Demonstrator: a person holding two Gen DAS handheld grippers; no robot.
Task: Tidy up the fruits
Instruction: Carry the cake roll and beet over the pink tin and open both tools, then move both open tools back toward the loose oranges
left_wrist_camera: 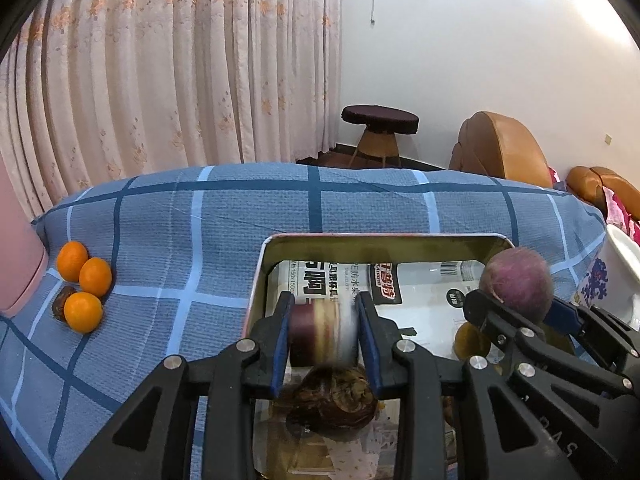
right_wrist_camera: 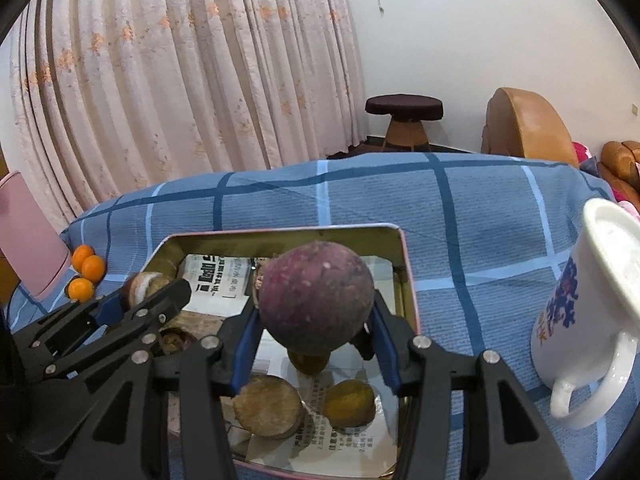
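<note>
While both tools hang over the tin tray [right_wrist_camera: 408, 276], each one grips a fruit. The right tool [right_wrist_camera: 316, 344] is closed around a round purple fruit [right_wrist_camera: 316, 296] and holds it just above the middle of the tray. The left tool [left_wrist_camera: 324, 336] is closed on a blurry purple and cream fruit [left_wrist_camera: 322, 334], above the tray's left side.

More fruits [right_wrist_camera: 348, 402] lie on the paper at the bottom of the tray. Three small oranges [left_wrist_camera: 84, 292] sit on the blue checked table [left_wrist_camera: 168, 240], well to the left of the tray. A white mug [right_wrist_camera: 592, 320] stands just to the right of the tray.

I think the step is to sort these fruits. To do it well, keep each grip soft so nothing gets squashed. Lower each fruit until it rests, then open the tool slowly. Keep the two tools apart so they do not bump. Watch the mug, since it could tip.
</note>
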